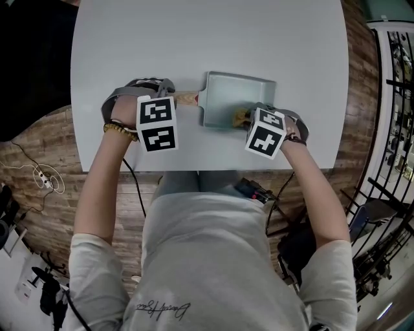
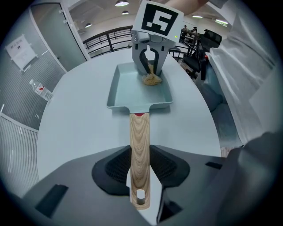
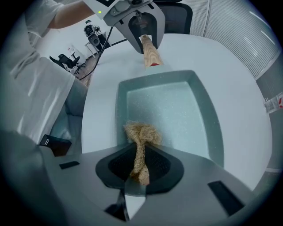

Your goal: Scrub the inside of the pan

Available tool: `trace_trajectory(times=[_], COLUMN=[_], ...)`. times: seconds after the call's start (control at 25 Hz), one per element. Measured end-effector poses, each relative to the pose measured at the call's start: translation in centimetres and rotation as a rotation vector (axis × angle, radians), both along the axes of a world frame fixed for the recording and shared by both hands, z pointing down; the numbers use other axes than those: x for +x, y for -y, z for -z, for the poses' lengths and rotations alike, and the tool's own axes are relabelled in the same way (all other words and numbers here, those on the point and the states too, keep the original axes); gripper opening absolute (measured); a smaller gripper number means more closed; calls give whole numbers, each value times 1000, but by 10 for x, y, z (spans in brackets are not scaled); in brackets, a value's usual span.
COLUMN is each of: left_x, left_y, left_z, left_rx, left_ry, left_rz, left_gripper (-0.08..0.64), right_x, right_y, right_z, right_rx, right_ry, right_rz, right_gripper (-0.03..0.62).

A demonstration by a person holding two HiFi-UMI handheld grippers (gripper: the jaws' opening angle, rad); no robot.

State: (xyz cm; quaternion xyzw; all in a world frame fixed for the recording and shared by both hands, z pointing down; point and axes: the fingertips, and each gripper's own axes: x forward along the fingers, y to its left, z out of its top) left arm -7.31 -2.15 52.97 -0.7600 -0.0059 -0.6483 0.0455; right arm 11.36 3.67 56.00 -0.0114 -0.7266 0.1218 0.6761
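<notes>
Left fingers (image 2: 112,170) grip handle (image 2: 139,145), right fingers (image 3: 117,167) pinch scrubber (image 3: 141,134) in pan (image 3: 177,110)

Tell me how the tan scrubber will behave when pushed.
Probably floppy: the scrubber is pinched thin in the right claw and bunches beyond it. Its loose fibres look light, likely to drag rather than slide on the pan.

Bright, even overhead light; ceiling strip lamps (image 2: 123,3) sit at the top of my left gripper view. Shadows are soft, faint under the pale green rectangular metal pan (image 2: 128,90). No hard glare. Both gripper views are fisheye with dark corners. The light wooden handle (image 2: 139,132) in my left gripper (image 2: 139,176) and the tan fibre scrubber (image 3: 140,145) in my right gripper (image 3: 139,170) are sharp.
</notes>
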Motion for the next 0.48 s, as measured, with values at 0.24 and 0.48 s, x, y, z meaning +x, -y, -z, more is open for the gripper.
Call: trace_trajectory(times=[0.24, 0.48], left_x=[-1, 2], left_y=[-5, -8], left_z=[1, 5], left_rx=[-4, -15], left_ry=[5, 0], left_rz=[-6, 3], left_gripper=[140, 140], right_x=[6, 14], right_y=[30, 74], right_z=[-1, 1], right_rx=[45, 110], right_ry=[-21, -22], right_rz=[6, -35], right_gripper=[71, 71])
